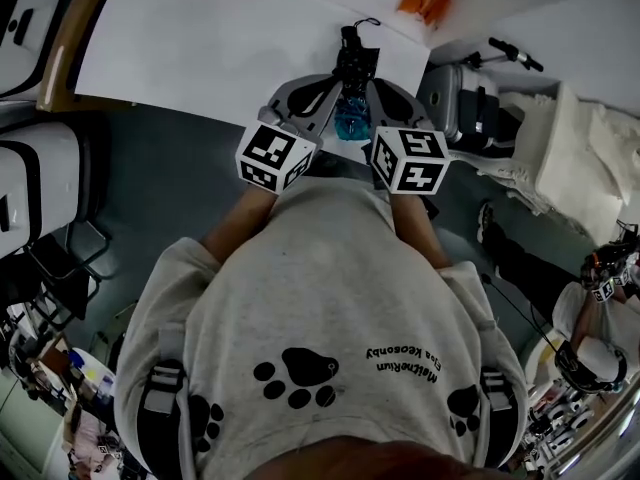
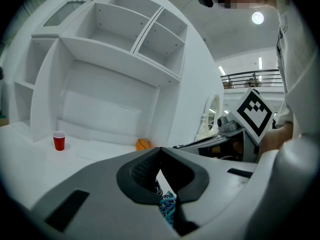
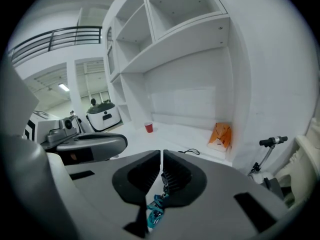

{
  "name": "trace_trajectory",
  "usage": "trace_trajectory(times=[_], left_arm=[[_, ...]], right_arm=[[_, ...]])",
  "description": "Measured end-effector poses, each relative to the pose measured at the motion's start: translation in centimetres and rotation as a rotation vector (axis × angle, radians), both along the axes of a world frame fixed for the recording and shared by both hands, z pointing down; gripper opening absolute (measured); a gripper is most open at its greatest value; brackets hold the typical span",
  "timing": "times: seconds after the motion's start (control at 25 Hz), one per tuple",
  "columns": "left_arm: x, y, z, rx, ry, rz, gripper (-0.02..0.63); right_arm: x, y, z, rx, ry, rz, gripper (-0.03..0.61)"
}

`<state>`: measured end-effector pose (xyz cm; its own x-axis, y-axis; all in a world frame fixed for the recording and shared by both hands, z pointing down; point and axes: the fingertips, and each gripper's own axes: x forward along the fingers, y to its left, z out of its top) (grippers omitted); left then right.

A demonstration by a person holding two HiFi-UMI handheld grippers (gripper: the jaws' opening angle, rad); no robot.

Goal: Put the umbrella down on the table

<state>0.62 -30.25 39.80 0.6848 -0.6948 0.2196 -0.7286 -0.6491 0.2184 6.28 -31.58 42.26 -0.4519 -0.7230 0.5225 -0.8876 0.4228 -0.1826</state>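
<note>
Black ribbed pads, left gripper (image 2: 160,151): the tips are pressed together, clenched on the folded umbrella (image 2: 168,210). Its teal patterned fabric shows in the gap behind them.
Right gripper (image 3: 161,160): the jaws are drawn almost flat against each other. They pinch a fold of the same teal fabric, which trails down between the pads.
Pair: in the head view the two grippers meet nose to nose on the umbrella from either side. The left marker cube (image 1: 275,156) and the right marker cube (image 1: 410,158) sit nearest the person.
Umbrella: it is held up between the grippers at the near edge of the white table (image 1: 250,48). The teal bundle hangs just off that edge, above the grey floor (image 1: 170,188). Its black handle end, with a thin loop, reaches out over the tabletop; whether it touches the table I cannot tell.
Person: grey sweatshirt (image 1: 320,308) with black paw prints, both forearms stretched toward the table.
Tabletop: a red cup (image 2: 59,140) stands towards the back. An orange packet (image 3: 220,135) leans at the far right, well apart from the cup.
Behind the table: a white shelf unit (image 2: 125,49) with open compartments.
Right of the table: a scooter handlebar (image 3: 272,141).
Left of the person: black-framed chairs (image 1: 40,198).
</note>
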Motion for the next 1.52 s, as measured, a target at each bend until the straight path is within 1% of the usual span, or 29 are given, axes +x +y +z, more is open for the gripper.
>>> trace_trajectory(times=[0.24, 0.44, 0.68, 0.84, 0.96, 1.04, 1.12, 1.24, 1.36, 1.52], left_arm=[[1.1, 1.5, -2.1, 0.007, -0.016, 0.030, 0.015], [1.3, 2.3, -4.6, 0.037, -0.022, 0.030, 0.015], [0.8, 3.0, -6.9, 0.088, -0.023, -0.039, 0.015], [0.6, 3.9, -7.7, 0.106, -0.021, -0.066, 0.015], [0.3, 4.1, -8.8, 0.158, -0.008, -0.102, 0.015], [0.2, 4.1, -9.3, 0.200, 0.021, -0.127, 0.015], [0.4, 4.4, -9.3, 0.215, 0.035, -0.135, 0.015], [0.7, 4.7, -8.7, 0.193, 0.037, -0.135, 0.015], [1.2, 4.8, -8.6, 0.191, 0.042, -0.136, 0.015], [1.5, 4.8, -8.6, 0.196, 0.039, -0.153, 0.015]], right_arm=[[0.6, 1.2, -2.4, 0.071, -0.044, -0.002, 0.035], [1.2, 2.2, -5.1, 0.166, -0.057, 0.008, 0.035], [1.3, 3.8, -8.8, 0.302, -0.061, 0.010, 0.035], [1.7, 4.8, -10.0, 0.361, -0.060, 0.009, 0.035], [2.2, 5.3, -10.7, 0.398, -0.068, 0.013, 0.035], [2.4, 5.5, -11.5, 0.444, -0.090, 0.019, 0.035], [2.5, 5.5, -12.4, 0.479, -0.115, 0.034, 0.035], [3.0, 5.6, -12.4, 0.488, -0.124, 0.042, 0.035], [3.5, 5.8, -12.3, 0.495, -0.124, 0.032, 0.035], [3.4, 6.0, -11.3, 0.469, -0.110, -0.004, 0.032]])
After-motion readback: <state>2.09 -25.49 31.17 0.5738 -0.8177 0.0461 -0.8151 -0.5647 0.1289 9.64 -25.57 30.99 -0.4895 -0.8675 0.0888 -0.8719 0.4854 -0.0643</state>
